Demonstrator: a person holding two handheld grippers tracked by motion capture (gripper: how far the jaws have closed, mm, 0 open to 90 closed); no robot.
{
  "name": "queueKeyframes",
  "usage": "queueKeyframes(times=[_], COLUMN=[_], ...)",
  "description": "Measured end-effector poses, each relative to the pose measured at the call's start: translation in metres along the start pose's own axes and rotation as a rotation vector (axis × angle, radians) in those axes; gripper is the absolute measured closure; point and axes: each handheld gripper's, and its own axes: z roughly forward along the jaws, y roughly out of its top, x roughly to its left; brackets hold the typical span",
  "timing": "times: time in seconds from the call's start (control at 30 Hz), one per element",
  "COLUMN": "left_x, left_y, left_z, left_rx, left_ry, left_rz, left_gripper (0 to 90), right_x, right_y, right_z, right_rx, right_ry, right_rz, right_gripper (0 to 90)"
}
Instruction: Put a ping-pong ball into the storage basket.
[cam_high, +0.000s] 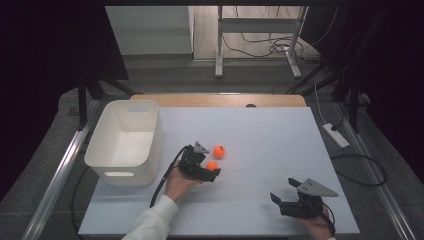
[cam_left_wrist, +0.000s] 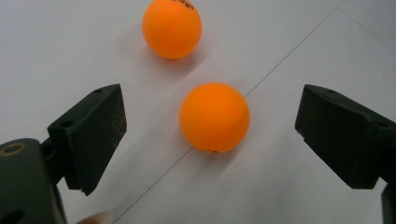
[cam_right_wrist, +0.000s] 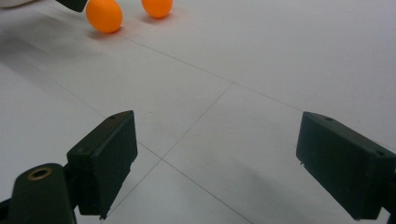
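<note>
Your left gripper (cam_left_wrist: 210, 135) stands spread, untouching, around the near orange ball (cam_left_wrist: 214, 117) on the white surface (cam_high: 260, 135); your right gripper (cam_high: 289, 191), also spread, rests well apart.

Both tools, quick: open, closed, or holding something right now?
Left tool: open, jaws either side of the near orange ball, not gripping it.
Right tool: open, nothing between its jaws, over the white table.
</note>
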Motion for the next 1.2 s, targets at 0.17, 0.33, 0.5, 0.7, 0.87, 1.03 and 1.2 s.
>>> queueKeyframes(times=[0.17, 0.33, 0.5, 0.7, 0.87, 1.03, 1.2], left_x=[0.001, 0.002, 0.003, 0.002, 0.003, 0.003, 0.002], left_y=[0.0, 0.0, 0.0, 0.0, -0.001, -0.002, -0.002], left_z=[0.006, 0.011, 0.015, 0.017, 0.018, 0.021, 0.023], left_rx=[0.01, 0.025, 0.03, 0.031, 0.035, 0.05, 0.06], left_ry=[0.004, 0.004, 0.012, 0.017, 0.014, 0.02, 0.022], left_rz=[-0.003, 0.001, -0.005, 0.001, 0.001, 0.002, 0.012], left_gripper=[10.2, 10.9, 12.1, 15.5, 18.8, 22.5, 27.5], right_x=[0.0, 0.0, 0.0, 0.0, -0.001, 0.0, 0.0], right_y=[0.0, 0.0, 0.0, 0.0, 0.0, 0.0, 0.0], right_z=[0.0, 0.0, 0.0, 0.0, 0.0, 0.0, 0.0], right_rx=[0.001, 0.001, 0.002, 0.003, 0.003, 0.003, 0.003], right_ry=[0.0, -0.001, -0.002, -0.001, -0.002, -0.004, -0.004], right_rz=[-0.001, -0.001, 0.0, 0.0, -0.001, -0.004, -0.005], right_gripper=[12.7, 12.8, 12.8, 12.8, 12.8, 12.8, 12.8])
